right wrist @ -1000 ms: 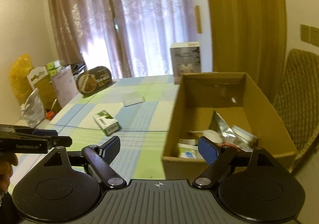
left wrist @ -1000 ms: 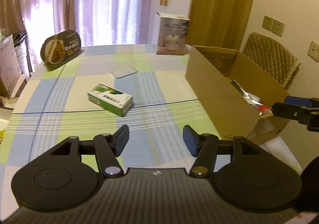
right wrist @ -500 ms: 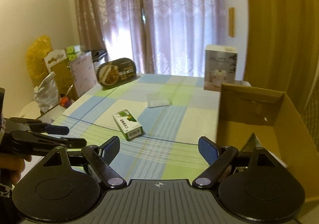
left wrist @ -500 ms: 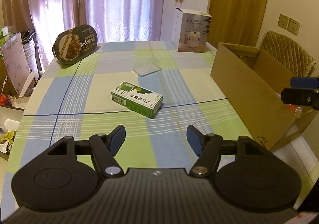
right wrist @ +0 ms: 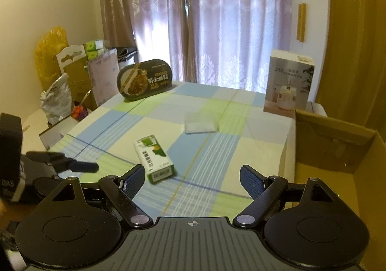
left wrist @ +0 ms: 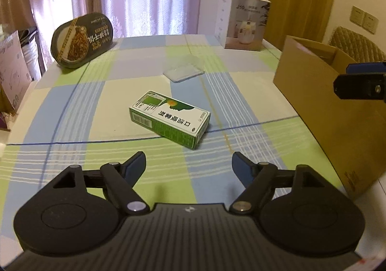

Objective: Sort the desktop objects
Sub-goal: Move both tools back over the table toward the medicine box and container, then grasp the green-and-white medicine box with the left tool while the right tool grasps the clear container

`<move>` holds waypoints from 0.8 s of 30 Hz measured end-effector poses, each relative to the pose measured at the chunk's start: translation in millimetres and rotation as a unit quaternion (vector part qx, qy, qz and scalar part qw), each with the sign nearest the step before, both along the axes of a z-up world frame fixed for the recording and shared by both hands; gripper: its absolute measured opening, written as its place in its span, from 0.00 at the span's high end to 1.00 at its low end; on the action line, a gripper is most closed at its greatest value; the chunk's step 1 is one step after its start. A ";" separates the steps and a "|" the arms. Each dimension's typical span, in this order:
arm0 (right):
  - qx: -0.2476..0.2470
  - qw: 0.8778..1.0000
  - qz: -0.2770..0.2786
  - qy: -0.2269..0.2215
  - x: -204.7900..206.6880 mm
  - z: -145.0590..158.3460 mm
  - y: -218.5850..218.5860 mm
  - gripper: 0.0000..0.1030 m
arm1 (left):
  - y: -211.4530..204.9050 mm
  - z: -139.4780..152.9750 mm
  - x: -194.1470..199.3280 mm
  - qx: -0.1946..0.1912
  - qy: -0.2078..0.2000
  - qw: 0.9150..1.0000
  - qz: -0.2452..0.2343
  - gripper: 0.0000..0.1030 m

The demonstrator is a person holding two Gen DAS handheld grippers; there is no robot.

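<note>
- Both cameras have swung left since the earlier frames; the green box (left wrist: 169, 119) now sits nearer the left gripper (left wrist: 189, 166).
- Table (left wrist: 72, 111): green box lies flat mid-cloth.
- Carton (left wrist: 320, 92) at the table's right edge.
- Left gripper spread wide, empty.
- Right gripper (right wrist: 192, 179) likewise spread, empty.

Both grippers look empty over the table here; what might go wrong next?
1. The green box lies slantwise to the left gripper, whose open jaws could close across a corner and twist it.
2. The cardboard box stands close on the right; the right gripper might clip its wall.
</note>
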State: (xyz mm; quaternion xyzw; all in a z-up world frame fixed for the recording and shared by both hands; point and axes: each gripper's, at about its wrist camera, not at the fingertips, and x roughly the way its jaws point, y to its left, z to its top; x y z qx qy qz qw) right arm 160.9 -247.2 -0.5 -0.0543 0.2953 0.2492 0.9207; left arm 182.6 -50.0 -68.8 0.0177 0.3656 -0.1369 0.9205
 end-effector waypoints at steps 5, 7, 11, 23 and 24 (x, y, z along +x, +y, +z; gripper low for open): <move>-0.005 1.000 -0.002 0.005 29.6 -6.0 6.6 0.19 | -17.0 -13.9 26.7 -0.002 0.001 0.999 0.038 0.27; -0.011 1.000 0.007 0.011 42.9 -9.6 12.0 0.19 | -22.0 -17.8 34.3 -0.009 -0.002 0.998 0.054 0.27; -0.019 0.999 0.020 0.032 70.2 -18.5 21.2 0.19 | -30.3 -24.3 46.3 -0.019 -0.004 0.996 0.090 0.27; -0.030 0.997 0.000 0.071 125.0 -36.7 34.1 0.19 | -43.6 -41.5 77.3 -0.050 -0.012 0.981 0.187 0.23; -0.030 0.997 -0.003 0.072 127.0 -38.2 33.7 0.19 | -45.2 -42.8 80.2 -0.047 -0.015 0.979 0.195 0.22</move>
